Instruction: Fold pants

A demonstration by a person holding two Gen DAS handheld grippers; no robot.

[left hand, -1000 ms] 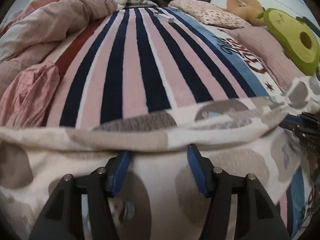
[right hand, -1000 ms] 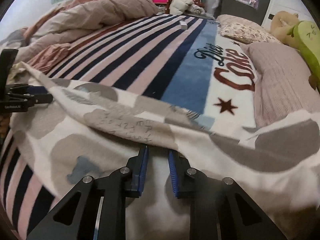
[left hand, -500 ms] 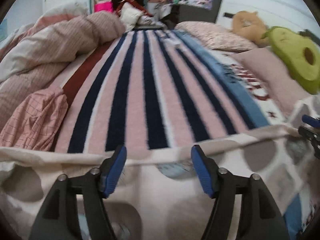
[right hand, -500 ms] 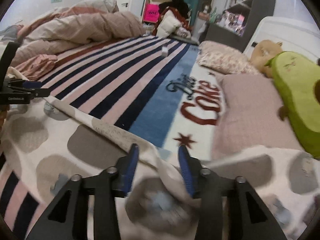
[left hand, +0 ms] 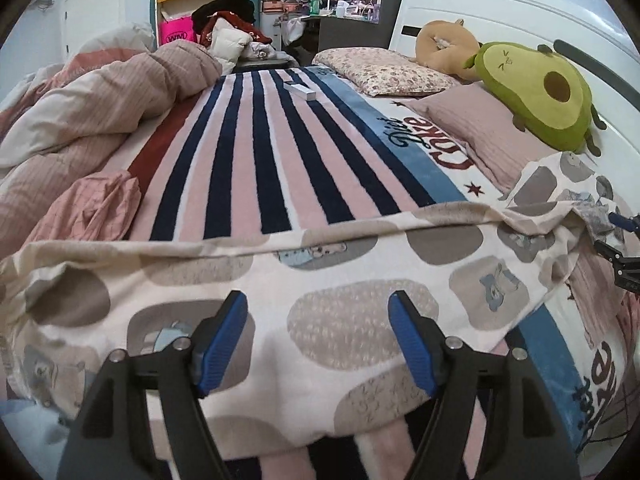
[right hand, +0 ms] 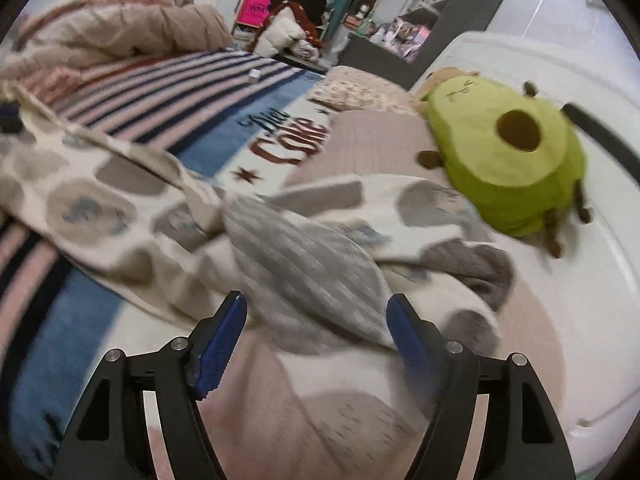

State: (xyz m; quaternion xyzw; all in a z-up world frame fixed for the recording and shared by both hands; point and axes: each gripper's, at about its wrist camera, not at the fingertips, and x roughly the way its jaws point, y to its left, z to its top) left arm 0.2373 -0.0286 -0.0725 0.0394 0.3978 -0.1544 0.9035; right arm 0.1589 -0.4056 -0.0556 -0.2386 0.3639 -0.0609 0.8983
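Note:
The pants (left hand: 344, 272) are cream with grey and beige blotches and small blue cartoon prints. They lie folded in a long band across the near edge of the bed. My left gripper (left hand: 318, 338) is open and empty just above the band's middle. My right gripper (right hand: 316, 340) is open and empty over the bunched right end of the pants (right hand: 304, 256), which rests against a pink pillow (right hand: 376, 140). The right gripper's black frame (left hand: 620, 248) shows at the right edge of the left wrist view.
A striped pink, navy and blue blanket (left hand: 256, 148) covers the bed. A crumpled pink duvet (left hand: 92, 108) lies along the left. An avocado plush (left hand: 536, 92), a tan plush (left hand: 444, 46) and a floral pillow (left hand: 384, 72) sit by the white headboard. A small white box (left hand: 300, 90) lies far up.
Both grippers have let go of the pants and pulled back. The right gripper opened from shut and swung right toward the pillow. The pants' edge dropped flat onto the bed.

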